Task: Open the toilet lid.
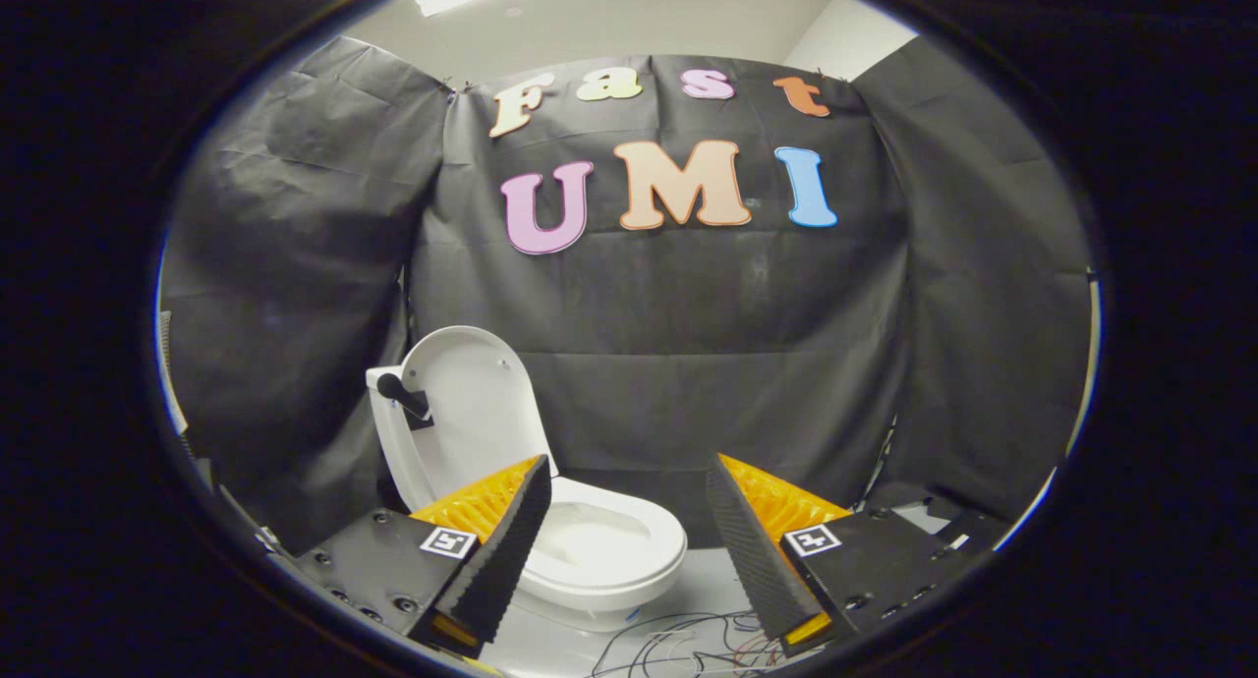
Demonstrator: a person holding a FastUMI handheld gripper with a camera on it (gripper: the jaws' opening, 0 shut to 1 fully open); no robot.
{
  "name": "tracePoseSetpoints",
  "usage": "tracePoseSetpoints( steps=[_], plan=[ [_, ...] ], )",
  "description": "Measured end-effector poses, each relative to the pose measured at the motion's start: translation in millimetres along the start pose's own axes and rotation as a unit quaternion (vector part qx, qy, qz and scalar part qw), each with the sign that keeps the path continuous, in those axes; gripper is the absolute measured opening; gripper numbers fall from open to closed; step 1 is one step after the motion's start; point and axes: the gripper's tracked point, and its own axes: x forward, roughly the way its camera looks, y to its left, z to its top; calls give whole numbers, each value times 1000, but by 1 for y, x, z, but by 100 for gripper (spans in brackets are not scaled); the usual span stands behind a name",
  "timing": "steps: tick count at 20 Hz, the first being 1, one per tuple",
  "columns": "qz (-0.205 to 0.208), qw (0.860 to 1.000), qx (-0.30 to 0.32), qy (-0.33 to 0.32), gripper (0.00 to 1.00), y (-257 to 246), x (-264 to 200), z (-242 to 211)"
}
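Against the black cloth wall stands the toilet, beyond the fingers and toward the left one, and its lid is already up, leaning back nearly upright over the open bowl. By the look of it the task is all but done, so the main risk I see is undoing it: a lid propped close to vertical can tip forward and slam if it is nudged on the way out (it seems to rest against the tank behind, though I cannot tell how firmly). A dark handle juts from the tank beside the lid and could catch a careless finger. The gripper has its fingers spread wide, holding nothing. Thin wires lie loose on the floor just ahead of the fingertips and could snag.
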Motion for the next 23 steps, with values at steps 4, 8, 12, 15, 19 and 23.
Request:
tracePoseSetpoints(
  steps=[4,8,12,15,19,23],
  plan=[
    [-1,1000,0,0,98,-1,1,0],
    [-1,1000,0,0,98,-1,-1,-3],
    [-1,1000,0,0,98,-1,0,-4],
    [-1,1000,0,0,98,-1,1,-4],
    [-1,1000,0,0,98,-1,2,-1],
    [-1,1000,0,0,98,-1,2,-2]
  ],
)
